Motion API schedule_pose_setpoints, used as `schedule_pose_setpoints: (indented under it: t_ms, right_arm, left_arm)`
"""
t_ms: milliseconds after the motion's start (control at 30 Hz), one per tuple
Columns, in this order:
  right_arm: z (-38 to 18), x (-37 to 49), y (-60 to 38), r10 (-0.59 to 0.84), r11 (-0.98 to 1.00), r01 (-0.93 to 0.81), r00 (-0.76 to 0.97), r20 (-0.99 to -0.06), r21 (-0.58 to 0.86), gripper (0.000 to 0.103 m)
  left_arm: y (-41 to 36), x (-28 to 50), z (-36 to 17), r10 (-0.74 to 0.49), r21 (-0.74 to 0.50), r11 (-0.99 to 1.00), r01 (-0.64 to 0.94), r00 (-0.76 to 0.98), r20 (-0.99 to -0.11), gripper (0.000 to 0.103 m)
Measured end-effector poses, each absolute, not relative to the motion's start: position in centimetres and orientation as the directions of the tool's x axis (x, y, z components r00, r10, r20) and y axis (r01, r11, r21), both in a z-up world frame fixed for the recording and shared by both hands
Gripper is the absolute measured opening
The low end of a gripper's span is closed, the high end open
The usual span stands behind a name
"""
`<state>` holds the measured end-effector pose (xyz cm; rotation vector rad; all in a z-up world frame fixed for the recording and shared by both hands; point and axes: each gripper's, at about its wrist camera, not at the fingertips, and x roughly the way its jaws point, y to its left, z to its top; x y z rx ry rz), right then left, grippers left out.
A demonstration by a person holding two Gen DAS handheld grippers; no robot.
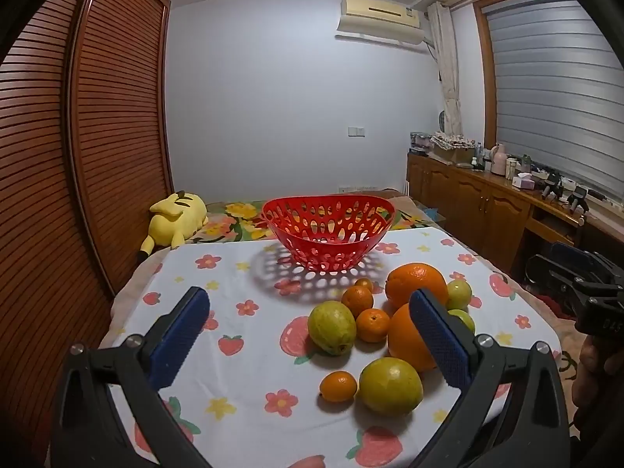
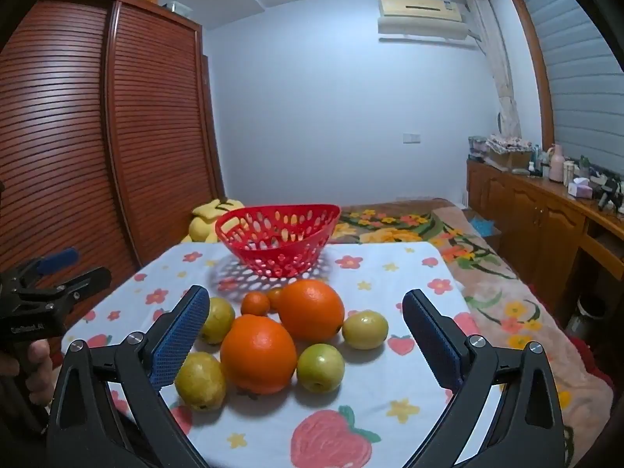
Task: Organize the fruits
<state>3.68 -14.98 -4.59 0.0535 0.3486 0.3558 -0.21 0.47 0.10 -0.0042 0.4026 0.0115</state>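
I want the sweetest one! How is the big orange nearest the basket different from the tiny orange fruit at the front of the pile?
The big orange is much larger than the tiny orange fruit. It sits close to the red basket; the tiny one lies at the near edge, beside a yellow-green fruit. Both are orange, lying on the flowery cloth, outside the basket.
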Motion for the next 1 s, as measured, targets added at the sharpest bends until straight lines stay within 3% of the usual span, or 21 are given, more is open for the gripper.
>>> schedule_pose_setpoints:
  t_ms: [1000]
  right_arm:
    - [-4.16,3.34,-14.99,0.344,0.939,-0.327,0.883,-0.319,0.107,0.101]
  left_arm:
    - [0.16,-1.30,0.83,0.011,-0.006,1.000,-0.015,0.924,-0.383,0.103]
